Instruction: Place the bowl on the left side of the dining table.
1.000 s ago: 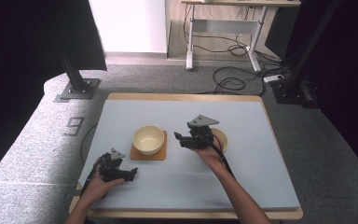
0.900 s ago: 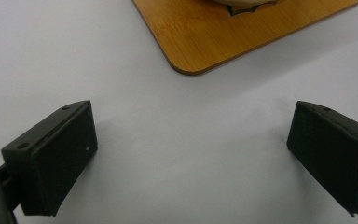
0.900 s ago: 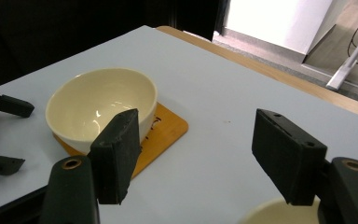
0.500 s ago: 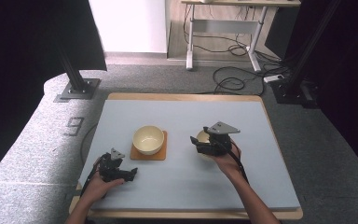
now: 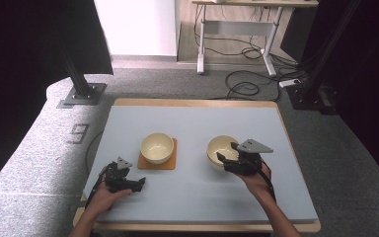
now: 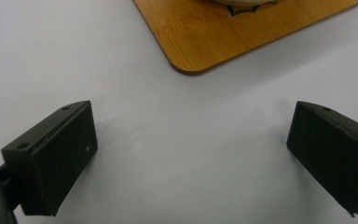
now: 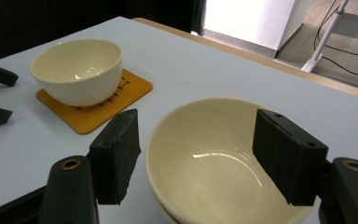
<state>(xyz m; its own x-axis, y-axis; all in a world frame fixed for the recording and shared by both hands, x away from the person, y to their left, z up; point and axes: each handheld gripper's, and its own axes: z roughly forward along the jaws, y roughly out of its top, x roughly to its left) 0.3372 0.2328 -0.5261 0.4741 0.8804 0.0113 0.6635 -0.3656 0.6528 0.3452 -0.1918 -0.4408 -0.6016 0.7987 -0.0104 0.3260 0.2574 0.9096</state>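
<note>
Lower left of the high view, the left gripper (image 5: pixel 137 183) rests released on the blue-grey table (image 5: pixel 192 123). At right, the right gripper (image 5: pixel 225 152) straddles a cream bowl (image 5: pixel 220 147), jaws spread. Centre, another cream bowl (image 5: pixel 157 147) sits on a wooden coaster (image 5: pixel 170 161).

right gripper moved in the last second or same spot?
Yes. In the high view the right gripper has moved right, away from the bowl on the wooden coaster, toward the table's right edge. Its jaws sit open beside the second bowl.

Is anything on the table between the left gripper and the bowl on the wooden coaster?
Nothing visible: only bare table lies between the open left gripper and the coaster under the bowl.
</note>
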